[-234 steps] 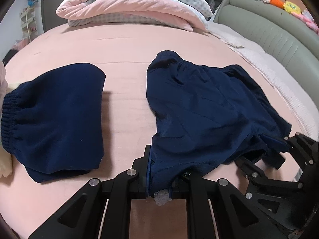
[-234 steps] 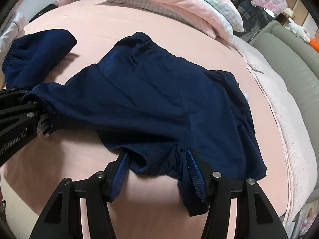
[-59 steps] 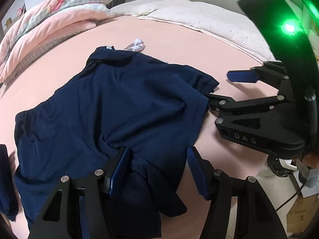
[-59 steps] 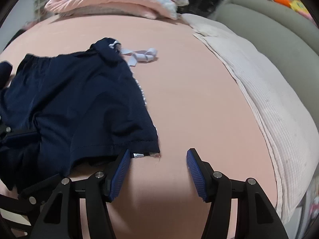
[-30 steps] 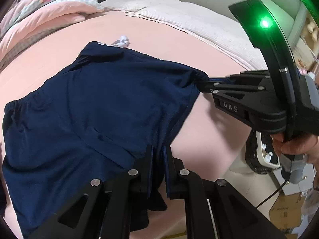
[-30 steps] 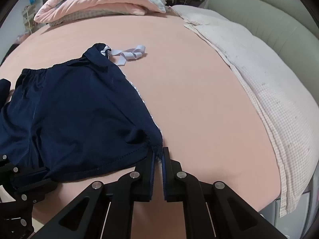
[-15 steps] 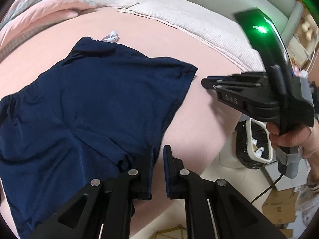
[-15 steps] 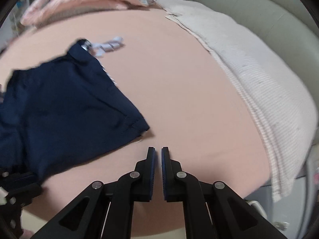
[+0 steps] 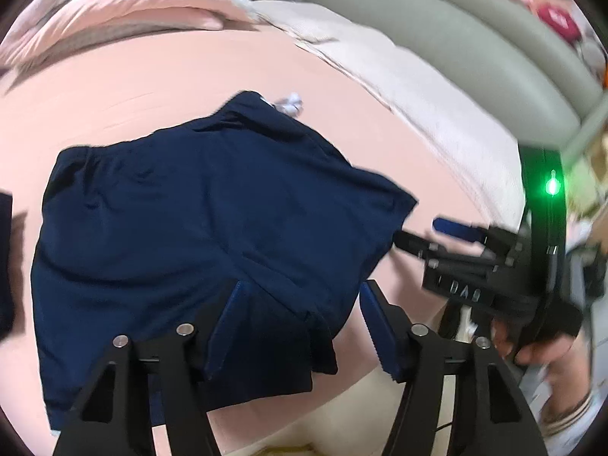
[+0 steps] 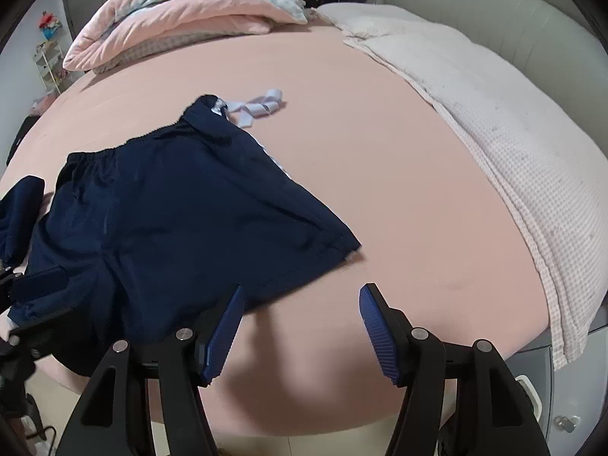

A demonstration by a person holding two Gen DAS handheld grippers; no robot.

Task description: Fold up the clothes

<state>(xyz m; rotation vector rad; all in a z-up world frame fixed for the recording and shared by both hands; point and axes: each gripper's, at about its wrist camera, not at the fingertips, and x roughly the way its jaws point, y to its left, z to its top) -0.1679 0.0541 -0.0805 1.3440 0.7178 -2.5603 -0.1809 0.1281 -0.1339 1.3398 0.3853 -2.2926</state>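
In the left wrist view, the left claw (image 9: 300, 326) is opening, its blue-padded fingers (image 9: 224, 323) standing wide apart above the near leg hem of the dark navy fabric shorts (image 9: 197, 228); the pads are not pressing on the cloth. The shorts are lying spread flat on the pink bed sheet (image 9: 152, 76), with the elastic waistband toward the far left and the leg hems toward the near bed edge. A pale ribbon drawstring (image 9: 290, 103) is showing at the far waist corner. To the right, the right claw (image 9: 429, 233) is hovering just beside the right leg hem corner, gripped by a person's hand (image 9: 532, 345). A folded pink quilt (image 9: 125, 3) is resting at the far end of the bed. In the right wrist view, the right claw (image 10: 300, 326) is opening, with its fingers wide apart over bare sheet (image 10: 380, 171) and nothing between them; the shorts (image 10: 171, 209) are lying to the left, the nearest hem corner just ahead of the fingers. The drawstring (image 10: 258, 108) is lying loose beside the waistband. A second dark navy garment (image 10: 19, 205) is sitting at the left edge, and a white checked blanket (image 10: 513, 152) is covering the right side of the bed.
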